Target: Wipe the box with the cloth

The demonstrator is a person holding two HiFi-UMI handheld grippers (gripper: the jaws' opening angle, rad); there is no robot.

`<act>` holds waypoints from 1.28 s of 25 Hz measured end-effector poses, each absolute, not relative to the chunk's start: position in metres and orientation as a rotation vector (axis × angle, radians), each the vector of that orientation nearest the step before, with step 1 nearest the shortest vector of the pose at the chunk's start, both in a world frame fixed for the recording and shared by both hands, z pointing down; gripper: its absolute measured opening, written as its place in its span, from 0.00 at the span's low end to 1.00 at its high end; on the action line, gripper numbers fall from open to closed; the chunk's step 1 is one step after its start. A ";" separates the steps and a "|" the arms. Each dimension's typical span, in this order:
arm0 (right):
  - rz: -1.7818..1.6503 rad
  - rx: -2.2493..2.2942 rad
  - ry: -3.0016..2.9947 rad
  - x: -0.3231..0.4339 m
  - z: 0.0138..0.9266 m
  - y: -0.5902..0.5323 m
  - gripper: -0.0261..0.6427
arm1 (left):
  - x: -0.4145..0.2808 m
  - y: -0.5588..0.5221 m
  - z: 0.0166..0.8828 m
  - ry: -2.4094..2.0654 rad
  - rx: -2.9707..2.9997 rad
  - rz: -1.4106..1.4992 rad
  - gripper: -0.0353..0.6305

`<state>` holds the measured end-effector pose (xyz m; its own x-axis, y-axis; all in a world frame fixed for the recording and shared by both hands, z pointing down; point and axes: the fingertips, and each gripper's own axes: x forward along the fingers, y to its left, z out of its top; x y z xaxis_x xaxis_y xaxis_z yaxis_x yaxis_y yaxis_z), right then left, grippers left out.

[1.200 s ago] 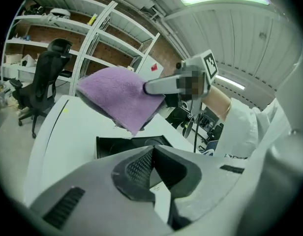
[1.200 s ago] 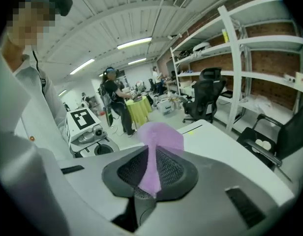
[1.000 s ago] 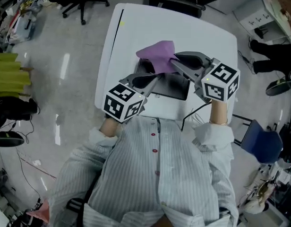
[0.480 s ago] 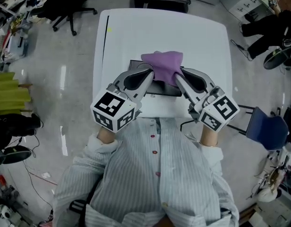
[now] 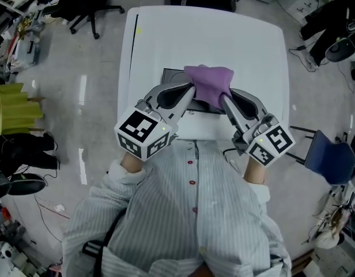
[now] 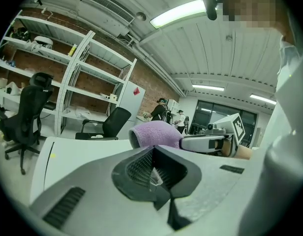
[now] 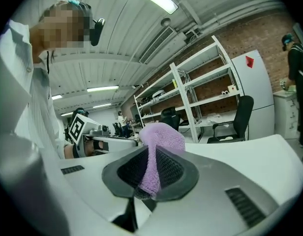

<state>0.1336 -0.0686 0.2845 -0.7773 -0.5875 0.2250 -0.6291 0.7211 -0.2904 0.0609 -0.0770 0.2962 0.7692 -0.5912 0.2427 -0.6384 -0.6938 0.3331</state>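
Fingers (image 7: 177, 167) of right gripper (image 5: 225, 100) clamp cloth (image 7: 160, 133) lengthwise.

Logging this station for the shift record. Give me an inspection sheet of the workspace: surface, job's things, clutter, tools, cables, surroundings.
Surface: white table, bare apart from the job's things.
Job's things: dark box near the front edge; purple cloth bunched on top of it.
Clutter: nothing seen on the table.
Tools: right tool shut on the cloth; left tool jaws together at the box's left side, with a pale sliver between them that I cannot identify.
Cables: dark cable at the table's front edge.
Surroundings: office chair, blue chair, shelving.
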 end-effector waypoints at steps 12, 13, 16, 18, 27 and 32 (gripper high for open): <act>0.539 0.936 -2.777 0.125 0.295 -0.073 0.11 | 0.060 -0.077 0.302 -0.926 2.554 0.154 0.06; 0.536 0.937 -2.776 0.125 0.295 -0.074 0.11 | 0.060 -0.077 0.302 -0.928 2.551 0.151 0.06; 0.531 0.941 -2.773 0.125 0.296 -0.074 0.11 | 0.061 -0.078 0.302 -0.933 2.552 0.143 0.06; 0.527 0.940 -2.772 0.124 0.295 -0.075 0.11 | 0.061 -0.078 0.302 -0.937 2.554 0.141 0.06; 0.529 0.928 -2.766 0.123 0.295 -0.074 0.11 | 0.063 -0.080 0.293 -0.908 2.643 0.177 0.06; 0.528 0.931 -2.751 0.128 0.296 -0.072 0.11 | 0.065 -0.079 0.286 -0.870 2.688 0.188 0.06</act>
